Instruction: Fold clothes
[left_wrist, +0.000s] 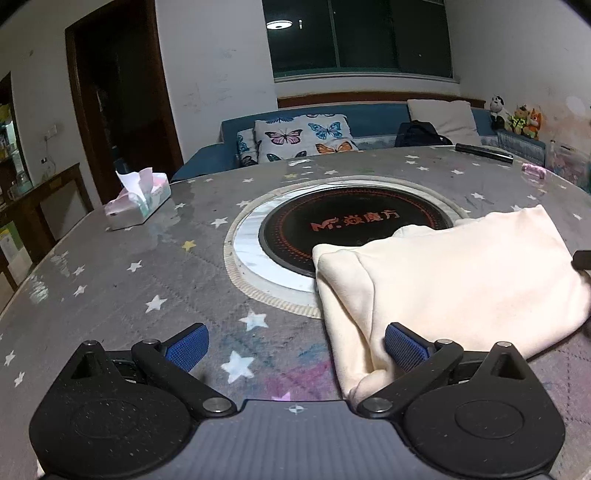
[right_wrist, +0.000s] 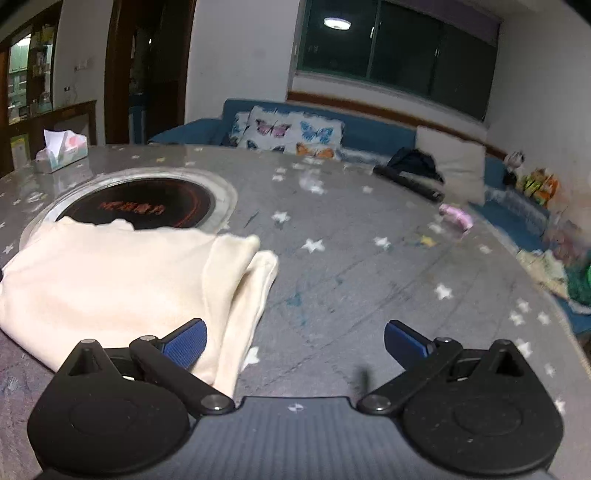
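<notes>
Though edge-cropped, folded cream garment (left_wrist: 461, 280) w/ blurred background.

A: Dim indoor light. A round ceiling lamp reflected in the dark window pane (left_wrist: 280, 25) is the visible source, and the left wrist view is sharp.

B: The glossy grey star-printed tabletop (left_wrist: 122, 236) shows pale glare at far left. The right wrist view smears toward the far right; both bend at the edges, corners black.
</notes>
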